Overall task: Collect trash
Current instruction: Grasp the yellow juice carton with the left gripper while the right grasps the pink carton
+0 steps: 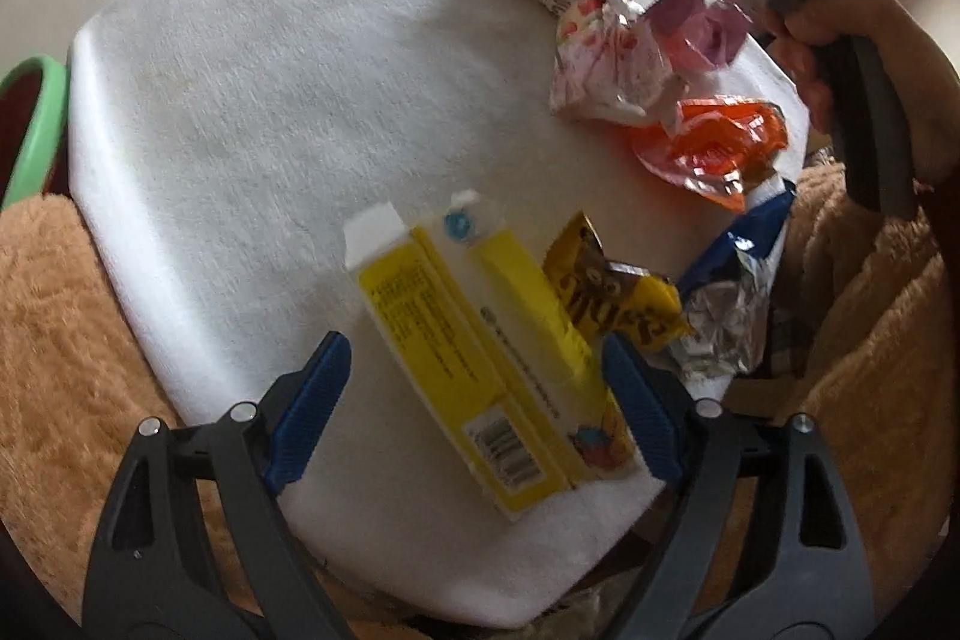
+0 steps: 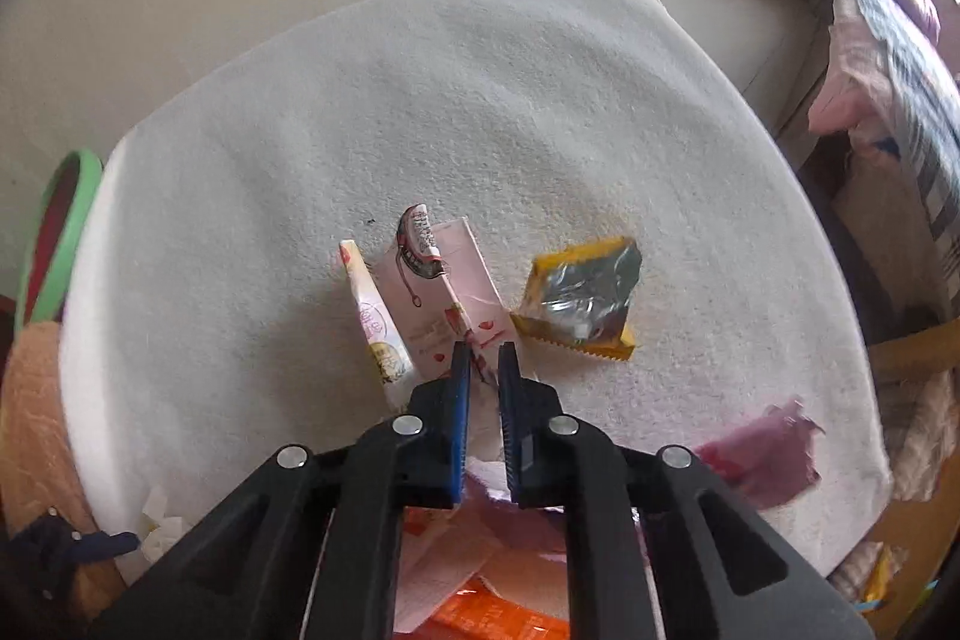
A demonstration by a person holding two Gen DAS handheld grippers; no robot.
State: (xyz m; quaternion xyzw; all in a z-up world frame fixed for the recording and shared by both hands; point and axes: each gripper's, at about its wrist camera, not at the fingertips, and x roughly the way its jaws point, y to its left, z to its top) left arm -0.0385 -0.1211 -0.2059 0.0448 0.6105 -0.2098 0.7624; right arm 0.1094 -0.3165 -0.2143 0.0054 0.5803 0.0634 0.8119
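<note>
The pink strawberry-print wrapper (image 2: 474, 340) lies on the white cloth (image 2: 540, 130), its near end clenched between the blue pads of the right gripper (image 2: 480, 358). Beyond those tips to the right sits a yellow foil packet (image 2: 579, 304). A yellow carton (image 1: 480, 358) lies flat between the wide-apart, released fingers of the left gripper (image 1: 474, 370), neither pad pressing it. Just right of that gripper lie a yellow snack bag (image 1: 612, 292) and an orange wrapper (image 1: 714, 148).
</note>
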